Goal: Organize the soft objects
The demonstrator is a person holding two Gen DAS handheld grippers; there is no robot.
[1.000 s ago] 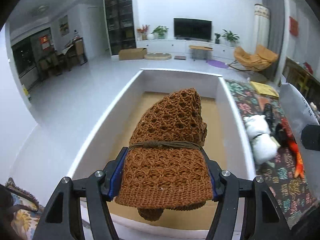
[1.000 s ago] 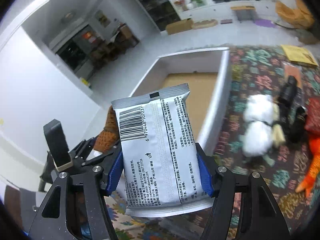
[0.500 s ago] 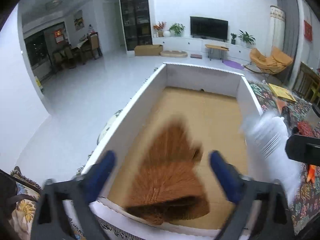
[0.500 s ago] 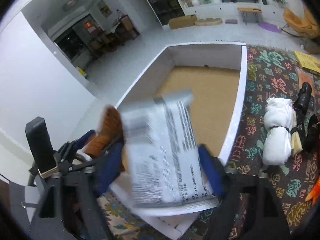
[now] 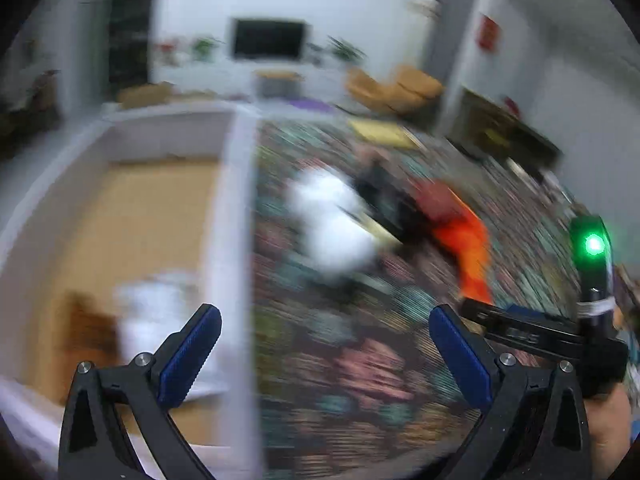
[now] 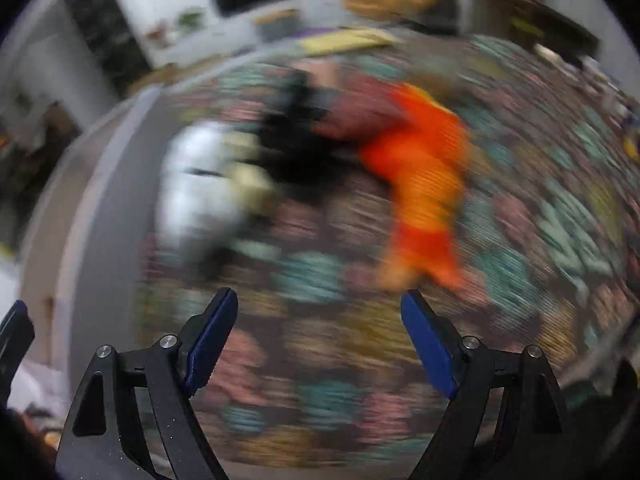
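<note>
Both grippers, left (image 5: 325, 338) and right (image 6: 319, 320), gape wide and empty; one brown knit (image 5: 86, 326) and one white packet (image 5: 154, 312) lie in the box (image 5: 234, 216), blurred.

I'm in a home living room: wall TV (image 5: 267, 39) over a low white cabinet (image 5: 280, 76), potted plants (image 5: 204, 46), orange lounge chair (image 5: 394, 86), patterned rug (image 5: 360, 360). All motion-blurred.

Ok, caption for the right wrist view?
Motion-blurred: open right gripper over the patterned cloth, facing white bundle and orange toy.
</note>
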